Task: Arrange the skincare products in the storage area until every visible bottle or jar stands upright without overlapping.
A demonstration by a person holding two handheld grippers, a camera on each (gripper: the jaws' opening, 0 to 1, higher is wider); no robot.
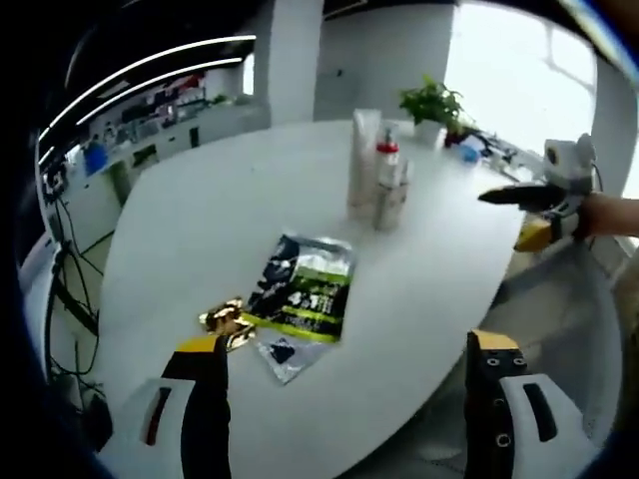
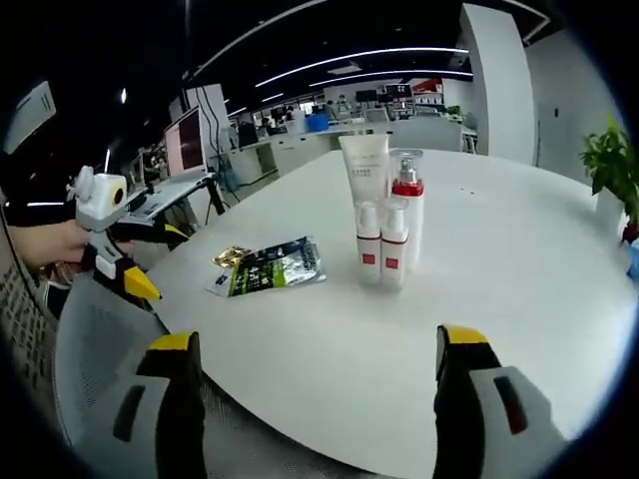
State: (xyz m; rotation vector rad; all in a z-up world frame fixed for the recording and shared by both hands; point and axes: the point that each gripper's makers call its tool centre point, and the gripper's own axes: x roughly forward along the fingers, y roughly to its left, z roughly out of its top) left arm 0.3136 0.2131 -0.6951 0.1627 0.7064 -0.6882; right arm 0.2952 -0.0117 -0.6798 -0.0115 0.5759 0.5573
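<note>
A group of skincare products stands upright on the white round table (image 2: pixel 519 259): a tall white tube (image 2: pixel 364 168), a red-collared pump bottle (image 2: pixel 407 195) and two small white bottles (image 2: pixel 380 247) with red labels. In the left gripper view the same tube (image 1: pixel 362 160) and red-collared bottle (image 1: pixel 387 168) stand at the far side. A black-and-green sachet (image 1: pixel 305 284) (image 2: pixel 275 267) lies flat beside a small gold packet (image 1: pixel 225 321) (image 2: pixel 232 256). My left gripper (image 1: pixel 346 342) (image 2: pixel 160 259) is open over the near edge. My right gripper (image 2: pixel 319 339) (image 1: pixel 499 218) is open and holds nothing.
A potted plant (image 1: pixel 431 102) (image 2: pixel 611 160) and a blue object (image 1: pixel 469 152) sit at the table's far side. A grey chair (image 2: pixel 95 349) stands below the table edge. A monitor (image 2: pixel 187 140) and office desks lie beyond. A hand (image 2: pixel 45 242) holds the left gripper.
</note>
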